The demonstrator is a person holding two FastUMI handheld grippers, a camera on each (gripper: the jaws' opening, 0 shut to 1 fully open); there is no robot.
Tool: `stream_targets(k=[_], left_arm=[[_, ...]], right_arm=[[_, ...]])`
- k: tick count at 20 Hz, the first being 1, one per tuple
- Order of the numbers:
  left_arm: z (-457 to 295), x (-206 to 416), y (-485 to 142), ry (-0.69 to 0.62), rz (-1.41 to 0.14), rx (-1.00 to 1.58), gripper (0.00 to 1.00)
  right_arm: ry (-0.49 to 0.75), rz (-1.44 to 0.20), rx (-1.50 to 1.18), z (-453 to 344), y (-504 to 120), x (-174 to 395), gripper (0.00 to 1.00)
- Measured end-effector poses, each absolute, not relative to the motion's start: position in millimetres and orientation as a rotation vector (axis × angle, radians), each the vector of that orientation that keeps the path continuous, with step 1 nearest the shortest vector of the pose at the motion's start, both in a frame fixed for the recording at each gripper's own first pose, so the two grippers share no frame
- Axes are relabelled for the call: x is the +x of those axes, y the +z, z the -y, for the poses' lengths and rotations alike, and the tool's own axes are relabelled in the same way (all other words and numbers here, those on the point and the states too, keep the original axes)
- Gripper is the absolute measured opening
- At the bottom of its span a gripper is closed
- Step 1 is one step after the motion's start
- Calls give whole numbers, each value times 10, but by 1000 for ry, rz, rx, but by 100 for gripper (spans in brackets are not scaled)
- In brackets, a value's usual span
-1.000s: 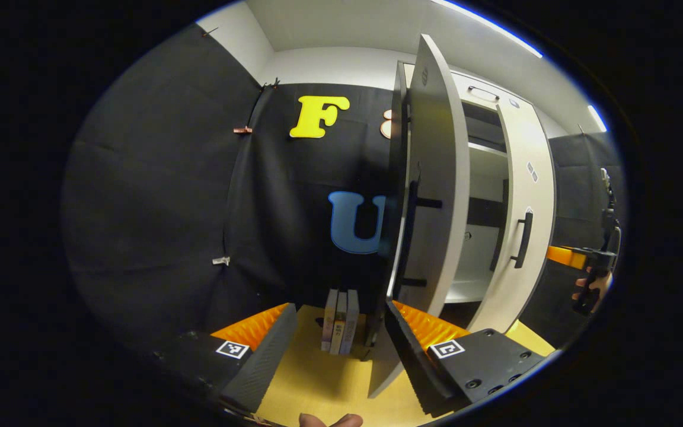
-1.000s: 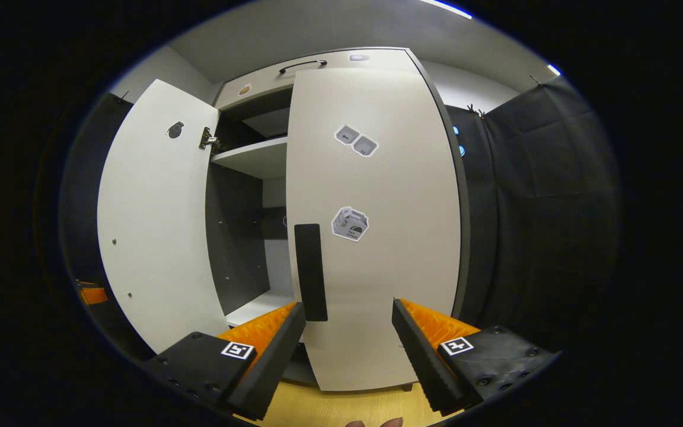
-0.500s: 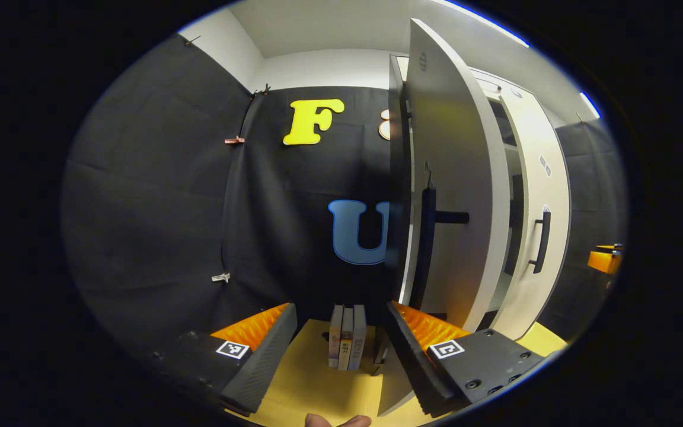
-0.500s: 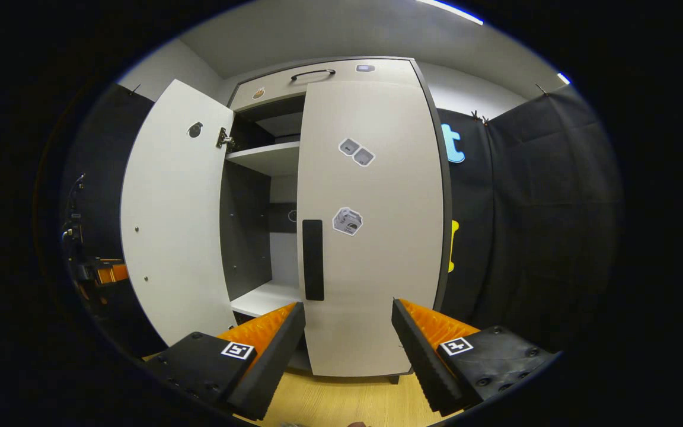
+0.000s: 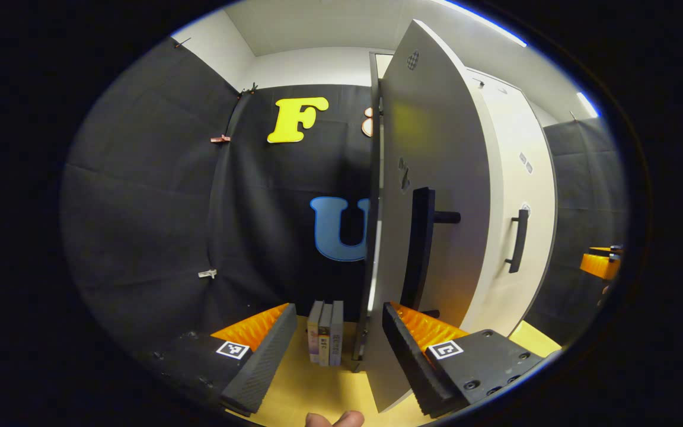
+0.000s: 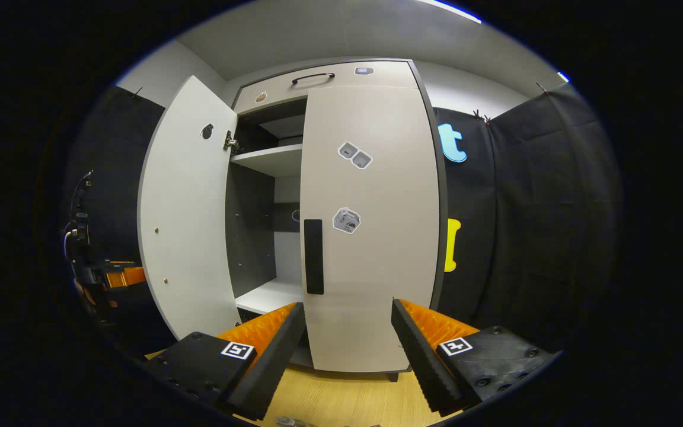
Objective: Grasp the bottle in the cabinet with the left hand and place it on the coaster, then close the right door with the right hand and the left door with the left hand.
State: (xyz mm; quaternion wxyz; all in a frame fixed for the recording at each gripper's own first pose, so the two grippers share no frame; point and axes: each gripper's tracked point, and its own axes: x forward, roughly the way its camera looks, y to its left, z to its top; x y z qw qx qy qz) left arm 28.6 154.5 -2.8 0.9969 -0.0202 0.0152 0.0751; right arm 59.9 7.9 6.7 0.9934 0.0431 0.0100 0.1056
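1. Cabinet (image 6: 371, 77): tall and pale, standing on a wood-coloured counter (image 6: 347, 397). The bottle and coaster cannot be made out in either view.
2. Right door (image 6: 371, 237): in the right gripper view it lies flush against the cabinet front, with stickers on its face and a dark vertical handle (image 6: 313, 256) at its left edge.
3. Left door (image 6: 190, 213): in the right gripper view it stands swung out, its inner face toward the camera. A hinge shows at its top corner. An inner shelf (image 6: 267, 159) and the cabinet floor show in the gap between the doors.
4. Left gripper view: the left door (image 5: 436, 178) is seen nearly edge-on, partly open, its dark bar handle (image 5: 420, 249) facing the camera. The right door (image 5: 522, 196) sits beyond it with its own handle (image 5: 516, 240).
5. Left gripper (image 5: 332, 350): fingers spread apart, nothing between them. The right finger (image 5: 404, 350) is just at the lower edge of the left door; contact cannot be confirmed. A fingertip of the holding hand shows at the bottom edge.
6. Right gripper (image 6: 347, 350): fingers spread wide, holding nothing, pointed at the lower part of the right door and set back from it.
7. Books (image 5: 325, 332): a few stand upright on the counter against the black wall, just left of the cabinet side.
8. The other gripper appears small at the far edge of each view, at (image 5: 599, 264) and (image 6: 119, 276).
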Motion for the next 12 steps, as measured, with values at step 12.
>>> stream_targets(k=[12], left_arm=[[-512,709,-31,23,-47,-59,95]], right_arm=[[212,-18,97,183,71,599,96]])
